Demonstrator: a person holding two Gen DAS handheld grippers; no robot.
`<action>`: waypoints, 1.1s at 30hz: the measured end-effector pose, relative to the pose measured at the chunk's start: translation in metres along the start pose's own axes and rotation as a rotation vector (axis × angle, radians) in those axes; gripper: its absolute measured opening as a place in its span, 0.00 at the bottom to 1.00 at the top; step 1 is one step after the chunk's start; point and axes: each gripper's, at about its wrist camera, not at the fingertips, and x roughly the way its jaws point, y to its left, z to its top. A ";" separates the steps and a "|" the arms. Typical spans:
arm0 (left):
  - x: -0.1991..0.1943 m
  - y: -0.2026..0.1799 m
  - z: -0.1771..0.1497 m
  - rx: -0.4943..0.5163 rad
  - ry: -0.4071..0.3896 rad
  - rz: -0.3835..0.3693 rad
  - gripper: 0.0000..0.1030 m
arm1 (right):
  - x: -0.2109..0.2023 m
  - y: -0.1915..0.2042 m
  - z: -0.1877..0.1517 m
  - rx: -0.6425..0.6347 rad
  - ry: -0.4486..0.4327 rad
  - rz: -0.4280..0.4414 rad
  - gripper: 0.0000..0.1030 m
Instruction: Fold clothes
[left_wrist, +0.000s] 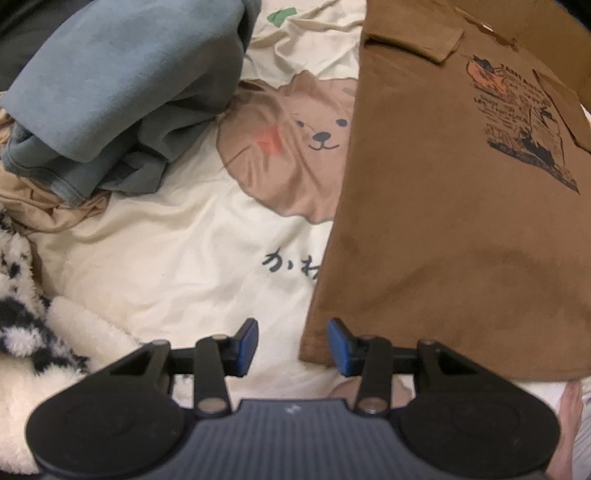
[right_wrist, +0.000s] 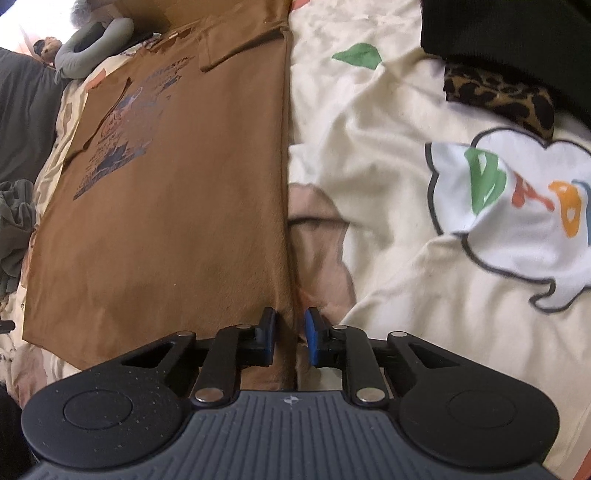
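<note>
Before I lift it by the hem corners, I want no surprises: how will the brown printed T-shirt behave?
The brown printed T-shirt will probably droop between the grips, since it lies thin and flat like soft knit. It looks light, so it should rise easily. Its already folded-in sleeves may fall open, and it may drag on the wrinkled cream cartoon bedsheet.

Open bedsheet (left_wrist: 177, 258) left of the brown shirt (left_wrist: 461, 221); blocked far left by piled blue clothes (left_wrist: 122, 92), near left by fleece (left_wrist: 22, 314). Right: clear sheet, dark clothes (right_wrist: 517, 40) far.
</note>
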 end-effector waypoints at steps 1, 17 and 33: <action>0.000 -0.002 0.001 0.008 -0.001 -0.002 0.43 | 0.000 0.001 -0.002 0.000 0.005 0.000 0.12; 0.003 -0.006 -0.003 0.036 -0.064 -0.019 0.43 | 0.000 0.005 -0.016 0.057 0.095 -0.019 0.03; 0.039 -0.012 -0.010 -0.024 -0.015 -0.030 0.27 | -0.029 0.013 -0.006 -0.009 0.093 -0.117 0.02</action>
